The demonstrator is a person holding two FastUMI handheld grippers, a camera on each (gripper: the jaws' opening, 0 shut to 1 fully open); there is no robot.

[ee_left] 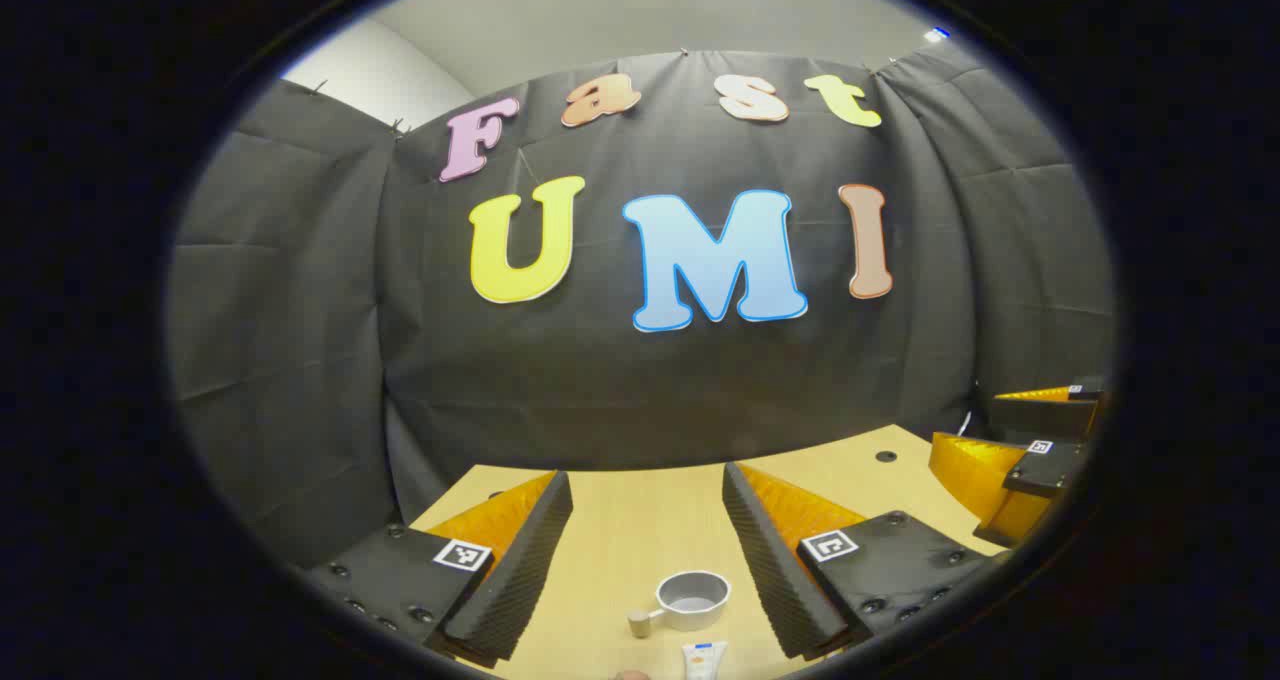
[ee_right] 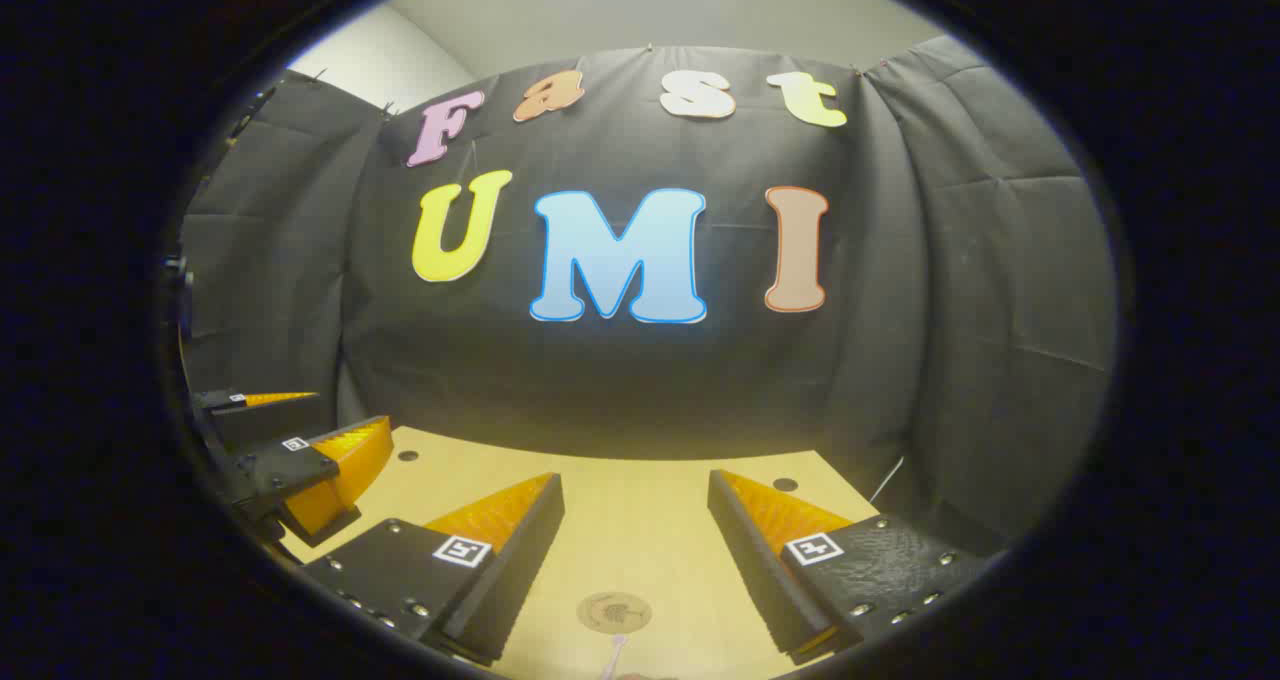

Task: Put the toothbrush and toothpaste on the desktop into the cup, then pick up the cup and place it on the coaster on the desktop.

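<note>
Toothpaste (ee_left: 704, 658) lies flat at the near edge of the left gripper view, just nearer than the small grey cup (ee_left: 692, 598), whose stubby handle points left; both sit on the counter (ee_left: 640, 520) between the fingers of the left claw (ee_left: 647, 545), which stands wide and holds nothing, apparently lined up above them for a first pick; the right claw (ee_left: 1010, 460) shows at the far right of that view. In the right gripper view the right claw (ee_right: 636, 550) is likewise wide and empty, poised over the round coaster (ee_right: 614, 612); a thin pale object just nearer than it may be the toothbrush (ee_right: 612, 655), too cropped to be sure; the left claw (ee_right: 300, 460) shows at the left. The light wood counter has small dark holes near its far edge; black cloth walls close the booth, with pale wall and ceiling above.
</note>
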